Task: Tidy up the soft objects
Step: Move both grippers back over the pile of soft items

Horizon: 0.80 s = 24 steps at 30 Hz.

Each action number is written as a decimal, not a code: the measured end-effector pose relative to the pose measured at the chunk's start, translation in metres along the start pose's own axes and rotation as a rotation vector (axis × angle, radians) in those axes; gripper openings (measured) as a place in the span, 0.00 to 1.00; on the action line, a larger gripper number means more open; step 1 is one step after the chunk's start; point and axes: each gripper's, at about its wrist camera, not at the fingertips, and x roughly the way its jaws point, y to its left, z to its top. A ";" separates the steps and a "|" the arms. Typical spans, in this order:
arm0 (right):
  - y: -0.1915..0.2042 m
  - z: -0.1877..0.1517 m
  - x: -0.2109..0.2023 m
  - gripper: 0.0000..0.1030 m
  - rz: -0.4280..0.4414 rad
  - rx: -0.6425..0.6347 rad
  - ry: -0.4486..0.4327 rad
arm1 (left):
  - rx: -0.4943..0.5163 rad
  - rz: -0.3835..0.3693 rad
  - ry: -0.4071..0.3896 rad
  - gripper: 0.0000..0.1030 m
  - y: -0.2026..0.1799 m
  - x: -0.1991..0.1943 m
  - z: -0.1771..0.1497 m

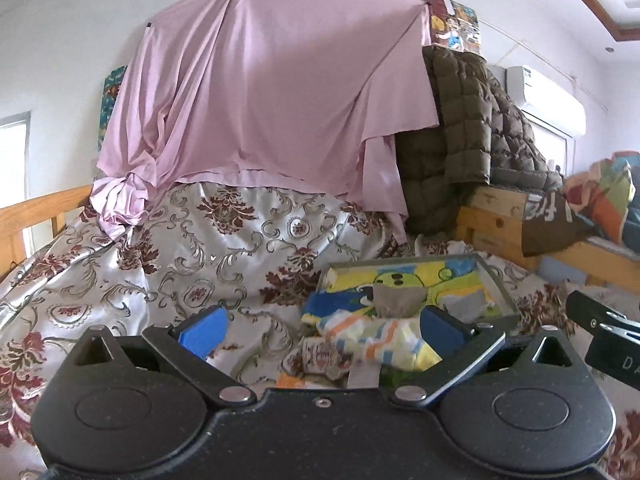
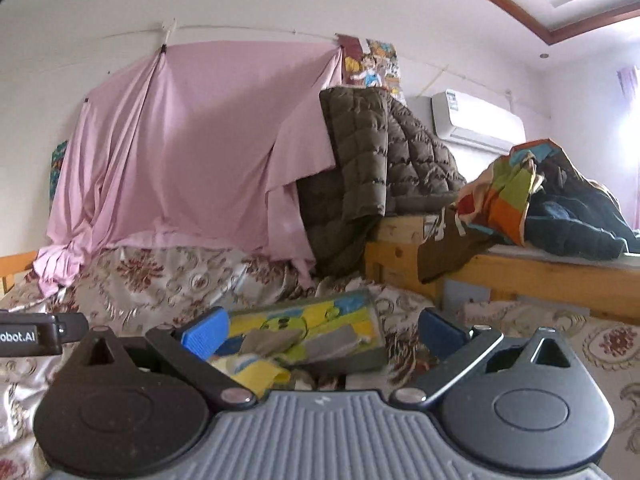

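A shallow grey tray lined with a yellow, blue and green cartoon cloth lies on the floral bedspread. A grey-brown sock lies in the tray. A striped pastel sock and other small soft items lie on the bedspread in front of the tray. My left gripper is open and empty, with the striped sock by its right finger. My right gripper is open and empty, low over the tray and a yellow sock.
A pink sheet hangs at the back. A brown quilted coat drapes over a wooden bed frame at right, with piled clothes on top. A wooden rail stands at far left.
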 end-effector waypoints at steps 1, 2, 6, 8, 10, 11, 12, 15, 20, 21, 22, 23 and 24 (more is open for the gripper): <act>0.001 -0.002 -0.003 1.00 0.000 0.000 0.014 | 0.001 -0.001 0.004 0.99 0.001 -0.001 -0.003; 0.001 -0.003 -0.007 1.00 -0.003 0.003 0.033 | 0.000 -0.003 0.012 0.99 0.004 -0.004 -0.006; 0.002 -0.010 -0.015 1.00 -0.007 0.019 0.123 | -0.008 0.002 0.046 0.99 0.011 -0.007 -0.018; 0.000 -0.014 -0.017 1.00 -0.003 0.022 0.163 | -0.012 0.005 0.063 0.99 0.016 -0.008 -0.025; 0.002 -0.017 -0.019 1.00 0.000 0.014 0.203 | -0.015 0.009 0.085 0.99 0.020 -0.008 -0.033; 0.003 -0.019 -0.020 1.00 0.002 0.011 0.223 | -0.017 0.010 0.099 0.99 0.023 -0.008 -0.036; 0.004 -0.022 -0.020 1.00 0.001 0.006 0.243 | -0.019 0.009 0.112 0.99 0.025 -0.008 -0.040; 0.010 -0.027 -0.022 1.00 -0.008 -0.018 0.281 | -0.012 0.011 0.139 0.99 0.028 -0.008 -0.049; 0.017 -0.034 -0.022 1.00 -0.011 -0.056 0.327 | 0.037 0.026 0.157 0.99 0.023 -0.007 -0.058; 0.018 -0.035 -0.021 1.00 -0.008 -0.059 0.338 | 0.046 0.026 0.161 0.99 0.022 -0.007 -0.059; 0.018 -0.036 -0.019 1.00 -0.004 -0.059 0.348 | 0.052 0.024 0.167 0.99 0.022 -0.006 -0.060; 0.017 -0.036 -0.018 1.00 -0.001 -0.059 0.358 | 0.057 0.021 0.174 0.99 0.021 -0.005 -0.060; 0.018 -0.037 -0.017 1.00 0.000 -0.057 0.367 | 0.061 0.019 0.178 0.99 0.020 -0.005 -0.061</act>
